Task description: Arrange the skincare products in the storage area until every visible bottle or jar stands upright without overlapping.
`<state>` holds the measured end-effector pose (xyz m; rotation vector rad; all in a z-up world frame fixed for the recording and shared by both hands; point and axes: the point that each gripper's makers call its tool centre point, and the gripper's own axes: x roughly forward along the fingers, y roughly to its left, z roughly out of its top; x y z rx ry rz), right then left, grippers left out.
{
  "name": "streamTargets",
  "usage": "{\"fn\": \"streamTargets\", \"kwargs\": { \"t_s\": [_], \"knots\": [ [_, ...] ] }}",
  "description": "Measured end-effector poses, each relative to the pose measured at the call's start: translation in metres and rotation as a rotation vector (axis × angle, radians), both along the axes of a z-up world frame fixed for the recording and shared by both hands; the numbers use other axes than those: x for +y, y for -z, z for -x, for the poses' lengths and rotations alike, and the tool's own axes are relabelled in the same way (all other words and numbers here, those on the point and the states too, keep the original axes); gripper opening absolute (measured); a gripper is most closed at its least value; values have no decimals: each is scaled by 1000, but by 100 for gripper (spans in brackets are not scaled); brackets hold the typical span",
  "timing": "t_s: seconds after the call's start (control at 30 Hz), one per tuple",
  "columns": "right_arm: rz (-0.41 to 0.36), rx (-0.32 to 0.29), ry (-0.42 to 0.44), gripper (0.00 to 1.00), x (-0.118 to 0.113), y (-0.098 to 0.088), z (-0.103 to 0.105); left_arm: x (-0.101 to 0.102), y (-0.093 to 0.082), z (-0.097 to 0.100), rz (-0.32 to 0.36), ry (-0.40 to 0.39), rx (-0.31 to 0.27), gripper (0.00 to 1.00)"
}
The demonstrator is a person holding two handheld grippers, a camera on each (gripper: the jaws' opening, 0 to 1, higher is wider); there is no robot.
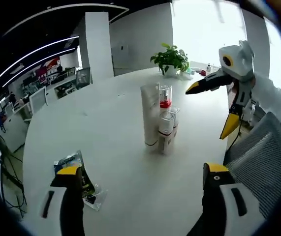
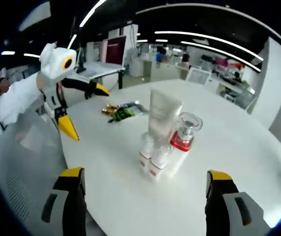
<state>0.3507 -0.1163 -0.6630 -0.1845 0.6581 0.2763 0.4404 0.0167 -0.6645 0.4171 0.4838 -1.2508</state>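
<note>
A tight cluster of skincare products stands upright on the white round table (image 1: 106, 123). It holds a tall white tube (image 1: 150, 115) (image 2: 162, 115), a clear-capped bottle with a red band (image 1: 165, 98) (image 2: 182, 140) and two small white bottles (image 1: 166, 125) (image 2: 150, 157). They stand close together, and I cannot tell whether they touch. My left gripper (image 1: 142, 172) (image 2: 85, 109) is open, short of the cluster, with nothing between its jaws. From the opposite side my right gripper (image 2: 145, 174) (image 1: 211, 108) faces the cluster, also open and holding nothing.
A crumpled foil packet (image 1: 76, 179) (image 2: 123, 110) lies on the table away from the cluster. A grey mesh chair (image 1: 263, 157) (image 2: 22, 167) stands at the table's edge. A potted plant (image 1: 170, 59) sits on the table's far side. A white sleeve (image 2: 17, 98) shows behind the left gripper.
</note>
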Motion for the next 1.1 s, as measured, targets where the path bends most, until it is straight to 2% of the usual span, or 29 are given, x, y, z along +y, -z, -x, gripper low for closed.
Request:
{"fn": "streamTargets", "kwargs": {
  "t_s": [0.53, 0.77, 1.1],
  "knots": [
    [-13, -22, 25, 100, 3, -6, 10, 22, -12, -1, 23, -66, 8, 99],
    [-17, -48, 34, 100, 6, -14, 15, 30, -19, 4, 40, -89, 4, 99],
    [-13, -73, 38, 100, 8, -21, 32, 41, -26, 12, 58, -123, -12, 99]
  ]
}}
